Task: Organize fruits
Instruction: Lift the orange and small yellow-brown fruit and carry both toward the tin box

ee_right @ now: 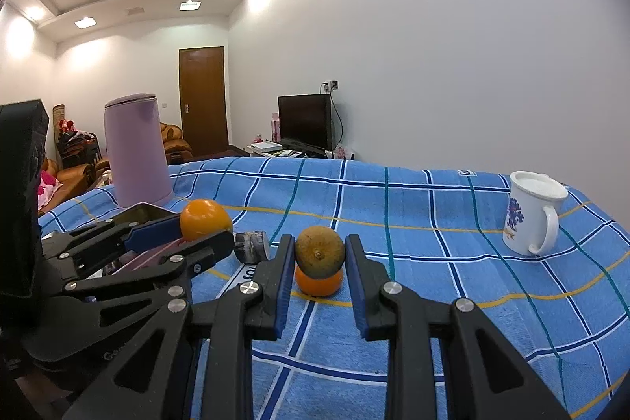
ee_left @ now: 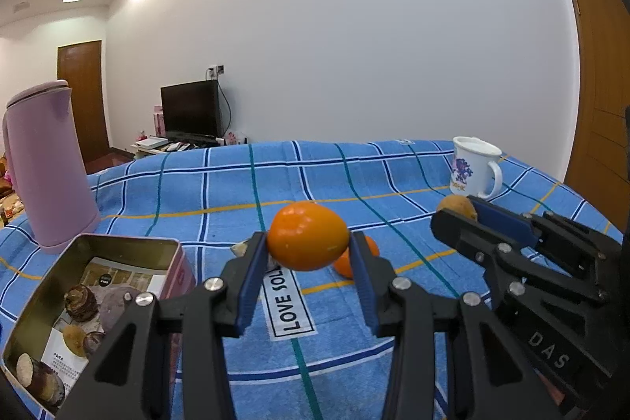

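Observation:
My left gripper point(ee_left: 308, 247) is shut on a large orange point(ee_left: 308, 236) and holds it above the blue checked cloth point(ee_left: 354, 191); it also shows at the left of the right wrist view point(ee_right: 204, 229) with the orange point(ee_right: 204, 219). My right gripper point(ee_right: 319, 254) is shut on a brownish-green round fruit point(ee_right: 319, 252), also seen in the left wrist view point(ee_left: 458, 206). A smaller orange point(ee_right: 319, 282) lies on the cloth just beyond the right gripper, partly hidden behind a left finger in the left wrist view point(ee_left: 342, 262).
An open pink tin point(ee_left: 118, 247) with several brown and purple root vegetables sits at lower left. A tall pink kettle point(ee_left: 43, 164) stands behind it. A white mug point(ee_left: 472, 166) stands at far right. A small dark chunk point(ee_right: 252, 247) lies near the tin.

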Demonstrator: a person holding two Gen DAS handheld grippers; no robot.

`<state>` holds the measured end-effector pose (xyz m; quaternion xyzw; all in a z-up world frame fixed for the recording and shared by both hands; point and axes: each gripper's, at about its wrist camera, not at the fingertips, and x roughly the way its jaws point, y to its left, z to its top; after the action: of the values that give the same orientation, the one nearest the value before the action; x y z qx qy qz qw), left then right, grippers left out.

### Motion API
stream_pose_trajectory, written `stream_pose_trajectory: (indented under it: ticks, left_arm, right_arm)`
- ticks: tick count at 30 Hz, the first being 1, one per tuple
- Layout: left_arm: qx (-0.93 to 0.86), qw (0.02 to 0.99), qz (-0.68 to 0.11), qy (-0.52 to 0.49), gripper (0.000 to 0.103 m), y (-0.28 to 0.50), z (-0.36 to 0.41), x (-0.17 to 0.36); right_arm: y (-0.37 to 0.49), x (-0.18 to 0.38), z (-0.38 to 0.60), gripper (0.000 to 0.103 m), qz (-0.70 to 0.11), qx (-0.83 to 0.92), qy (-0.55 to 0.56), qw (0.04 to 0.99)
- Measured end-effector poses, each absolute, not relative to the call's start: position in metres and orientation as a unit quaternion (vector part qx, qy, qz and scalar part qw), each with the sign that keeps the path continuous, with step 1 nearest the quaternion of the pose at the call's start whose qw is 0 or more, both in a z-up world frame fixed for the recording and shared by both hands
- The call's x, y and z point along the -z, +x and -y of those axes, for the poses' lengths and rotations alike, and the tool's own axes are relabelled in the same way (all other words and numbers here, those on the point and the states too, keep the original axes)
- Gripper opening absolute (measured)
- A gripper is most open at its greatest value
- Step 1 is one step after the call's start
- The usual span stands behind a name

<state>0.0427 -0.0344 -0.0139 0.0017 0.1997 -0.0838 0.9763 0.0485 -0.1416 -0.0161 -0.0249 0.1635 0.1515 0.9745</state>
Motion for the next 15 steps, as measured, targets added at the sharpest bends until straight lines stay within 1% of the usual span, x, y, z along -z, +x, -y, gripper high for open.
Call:
stream_pose_trajectory:
  ticks: [15]
  left_arm:
    - [0.072,0.976,-0.204,-0.01,0.044,0.032,0.015,0.015]
  right_arm:
    - [0.048,0.017,0.125,0.028,-0.168,-0.168,-0.034,0.971]
